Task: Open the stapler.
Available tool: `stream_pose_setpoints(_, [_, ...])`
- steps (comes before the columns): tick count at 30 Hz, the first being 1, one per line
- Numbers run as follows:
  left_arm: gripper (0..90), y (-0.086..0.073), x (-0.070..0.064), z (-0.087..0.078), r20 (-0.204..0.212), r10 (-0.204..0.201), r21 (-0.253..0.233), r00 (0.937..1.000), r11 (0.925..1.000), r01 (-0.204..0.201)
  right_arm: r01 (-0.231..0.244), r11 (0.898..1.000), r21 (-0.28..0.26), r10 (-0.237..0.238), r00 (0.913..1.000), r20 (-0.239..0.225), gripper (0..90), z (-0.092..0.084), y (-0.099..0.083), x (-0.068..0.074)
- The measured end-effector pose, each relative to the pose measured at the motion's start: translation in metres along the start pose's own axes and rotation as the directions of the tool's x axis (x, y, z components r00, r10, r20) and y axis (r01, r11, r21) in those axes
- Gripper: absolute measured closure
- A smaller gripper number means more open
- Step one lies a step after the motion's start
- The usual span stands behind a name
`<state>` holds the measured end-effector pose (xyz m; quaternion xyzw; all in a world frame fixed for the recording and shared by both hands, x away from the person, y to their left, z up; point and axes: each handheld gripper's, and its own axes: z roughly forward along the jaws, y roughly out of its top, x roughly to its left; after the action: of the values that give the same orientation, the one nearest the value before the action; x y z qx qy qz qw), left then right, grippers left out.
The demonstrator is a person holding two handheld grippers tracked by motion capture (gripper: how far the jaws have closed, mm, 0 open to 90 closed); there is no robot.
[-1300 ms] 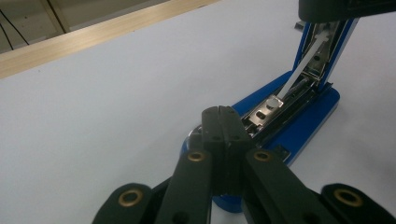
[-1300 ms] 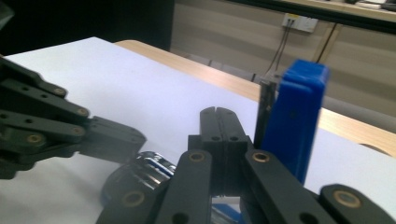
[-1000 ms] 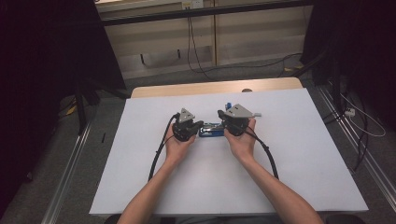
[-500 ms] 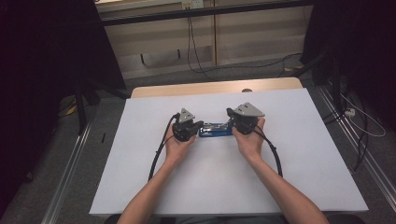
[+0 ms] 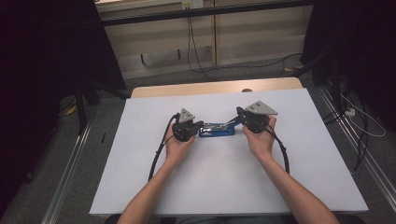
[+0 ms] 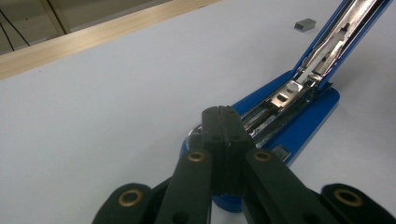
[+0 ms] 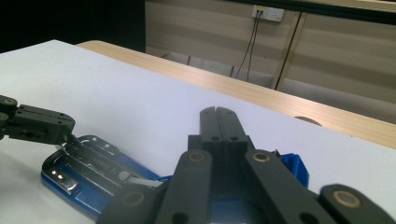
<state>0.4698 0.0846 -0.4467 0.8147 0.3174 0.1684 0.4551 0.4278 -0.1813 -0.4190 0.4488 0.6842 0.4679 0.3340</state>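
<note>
1. Presently, the white table top (image 5: pixel 224 186) carries all the work; both tongs rest on it at centre.
2. The blue stapler (image 5: pixel 216 129) lies between the tongs, swung open: base under the left gripper (image 6: pixel 222 112), upper arm (image 6: pixel 343 28) raised beyond it. Opening appears done; loading and closing appear left.
3. The left gripper has its jaws fully closed, tips pressing on the stapler's front end and clamping nothing.
4. The right gripper (image 7: pixel 217 114) is also closed and empty, over the stapler's hinge end.
5. The magazine channel (image 6: pixel 280 100): whether staples lie inside cannot be told.
6. A small staple block (image 6: pixel 305 24) lies on the table beyond the left gripper, beside the raised arm.
</note>
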Motion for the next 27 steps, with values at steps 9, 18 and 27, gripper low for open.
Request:
stream_pose_setpoints(9, [90.0,0.000,0.000,0.000,-0.003,0.003,-0.001,1.0000,1.0000,-0.003,0.015,1.000,0.014,-0.014,0.9993,-0.036,90.0,-0.004,-0.006,-0.009])
stream_pose_setpoints(18, [90.0,-0.001,-0.001,0.000,-0.005,-0.001,-0.004,1.0000,1.0000,0.001,0.006,1.000,0.025,-0.005,0.9987,-0.050,90.0,-0.010,-0.012,-0.020])
stream_pose_setpoints(27, [90.0,-0.001,0.000,0.000,0.000,-0.008,-0.005,1.0000,1.0000,0.008,0.009,0.999,0.042,-0.007,0.9982,-0.059,90.0,-0.012,-0.020,-0.027])
